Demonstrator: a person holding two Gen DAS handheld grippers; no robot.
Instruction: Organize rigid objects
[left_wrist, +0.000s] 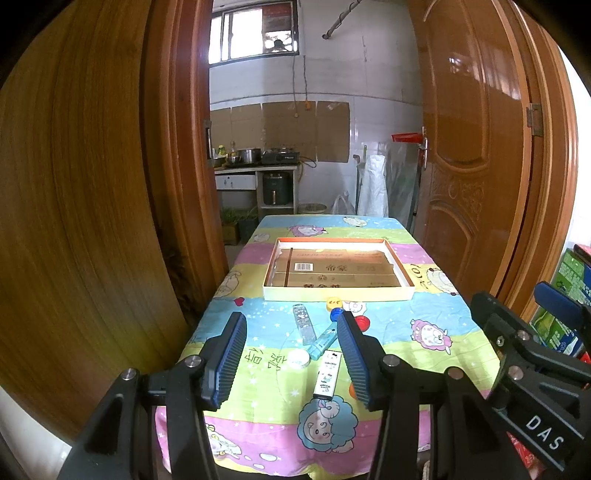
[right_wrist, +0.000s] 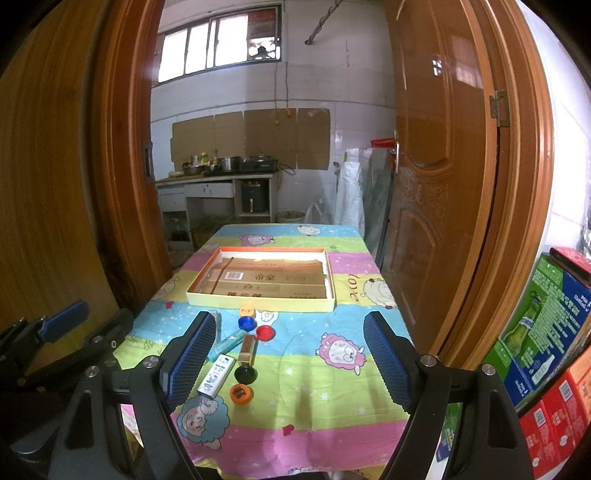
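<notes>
You held both grippers above the near end of a table covered in a bright cartoon-print cloth (right_wrist: 332, 369), and neither held anything. Your left gripper (left_wrist: 291, 354) stood with its blue ribbed pads well apart, framing several small things on the cloth below it. Your right gripper (right_wrist: 290, 360) was spread wide over bare cloth, its pads touching nothing. Farther along the table lay a shallow rectangular cream cardboard tray (right_wrist: 258, 299), lined with flattened brown cardboard. The loose objects sat clustered between that tray and you: a yellow bottle cap (right_wrist: 246, 310) just beside the tray's near wall, then a blue cap (right_wrist: 246, 323), a red cap (right_wrist: 265, 333), a clear patterned lighter (left_wrist: 303, 325), a pale blue lighter (left_wrist: 324, 340), a white round lid (left_wrist: 298, 359), a white printed rectangular case (left_wrist: 327, 374), a brown and gold rectangular lighter (right_wrist: 246, 349), a black round cap (right_wrist: 245, 374) and an orange round cap (right_wrist: 240, 393).
</notes>
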